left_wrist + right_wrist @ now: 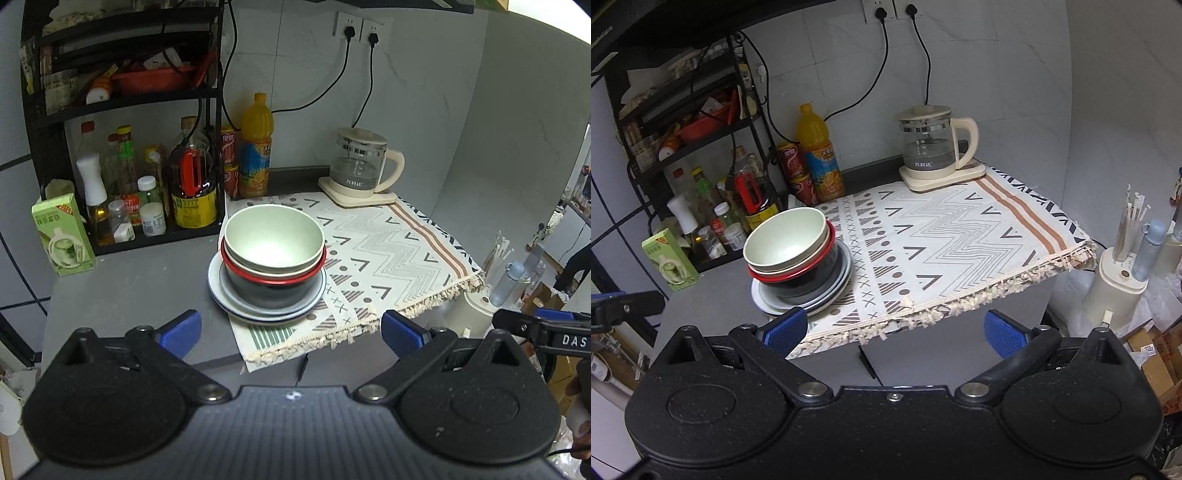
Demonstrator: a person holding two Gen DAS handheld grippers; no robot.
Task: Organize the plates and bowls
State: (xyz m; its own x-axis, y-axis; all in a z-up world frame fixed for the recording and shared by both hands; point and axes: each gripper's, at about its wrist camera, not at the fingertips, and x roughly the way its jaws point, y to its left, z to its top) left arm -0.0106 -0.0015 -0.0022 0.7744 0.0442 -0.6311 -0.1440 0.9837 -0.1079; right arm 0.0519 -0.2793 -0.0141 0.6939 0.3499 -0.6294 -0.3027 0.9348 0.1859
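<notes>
Blue pads on my left gripper (291, 332) stand wide apart, holding nothing; my right gripper (895, 330) is likewise spread and empty. Both hang short of the counter (129, 288). Ahead, the bowls (274, 242) sit nested, pale green in red-rimmed in dark, atop stacked plates (221, 291). The stack straddles the left edge of the cloth (388, 251). A kettle (360, 166) stands at the cloth's far corner, well apart; bottles (255, 147) crowd beside the rack (122, 99).

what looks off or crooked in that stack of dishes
The pale green bowl on top tilts left in the right wrist view instead of sitting level in the red-rimmed bowl. The plates beneath sit half on the patterned cloth.
</notes>
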